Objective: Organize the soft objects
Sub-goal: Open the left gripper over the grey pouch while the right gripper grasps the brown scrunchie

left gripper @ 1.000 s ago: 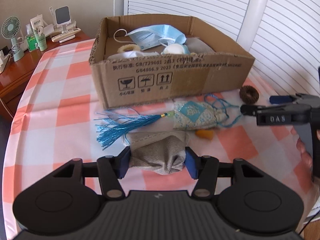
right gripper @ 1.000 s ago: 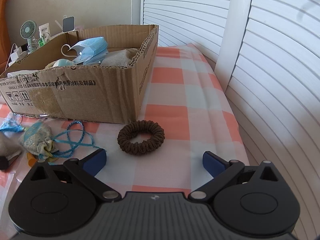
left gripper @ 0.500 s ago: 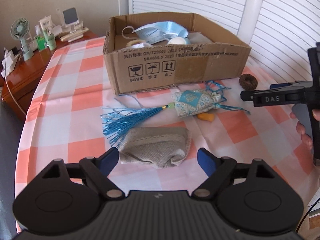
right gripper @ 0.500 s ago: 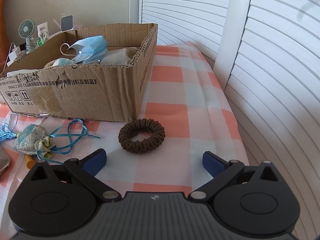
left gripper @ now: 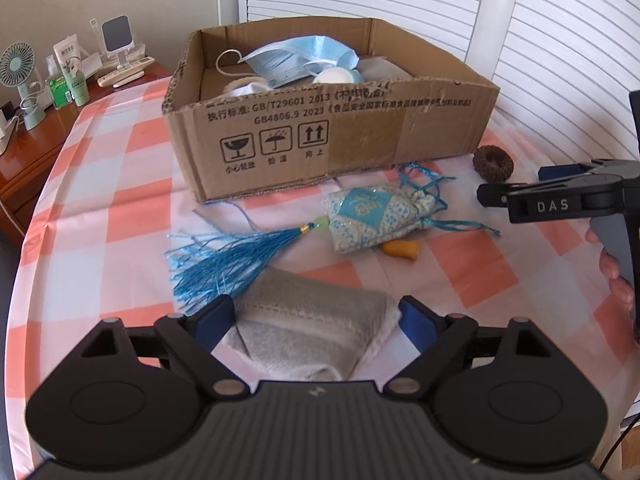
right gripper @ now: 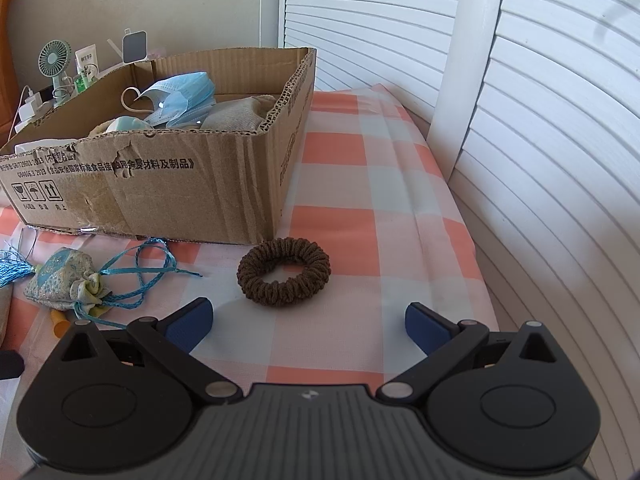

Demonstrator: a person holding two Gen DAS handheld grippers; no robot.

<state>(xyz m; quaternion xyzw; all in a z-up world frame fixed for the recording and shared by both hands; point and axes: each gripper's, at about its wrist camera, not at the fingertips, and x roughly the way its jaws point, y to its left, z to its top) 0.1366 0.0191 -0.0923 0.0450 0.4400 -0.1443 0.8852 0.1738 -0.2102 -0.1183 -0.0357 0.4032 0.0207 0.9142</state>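
1. The left gripper (left gripper: 316,318) is held with its fingers (left gripper: 214,318) spread wide; the grey cloth pouch (left gripper: 316,332) is seen lying between them on the desk (left gripper: 120,184), and contact with either blue pad cannot be told

2. The right gripper (right gripper: 308,322) is likewise held wide apart, with nothing between its fingers (right gripper: 190,320); the brown hair scrunchie (right gripper: 284,272) is found just ahead of them, flat on the checked cloth and apart from both pads

3. Just beyond the grey cloth pouch a blue tassel (left gripper: 228,258) is spread over the cloth, its strands reaching onto the pouch's far edge; it is joined by a small bead to the patterned sachet (left gripper: 372,216), whose blue cords (right gripper: 140,276) are looped loosely toward the box

4. A small orange piece (left gripper: 402,250) is seen tucked against the near side of the sachet

5. The cardboard box (left gripper: 332,148) is set upright behind these items, close to the scrunchie's far side; a blue face mask (left gripper: 296,60) and other soft things are piled inside it

6. On the wooden cabinet (left gripper: 28,152) to the far left, a small fan (left gripper: 16,72) and bottles (left gripper: 66,84) are stood
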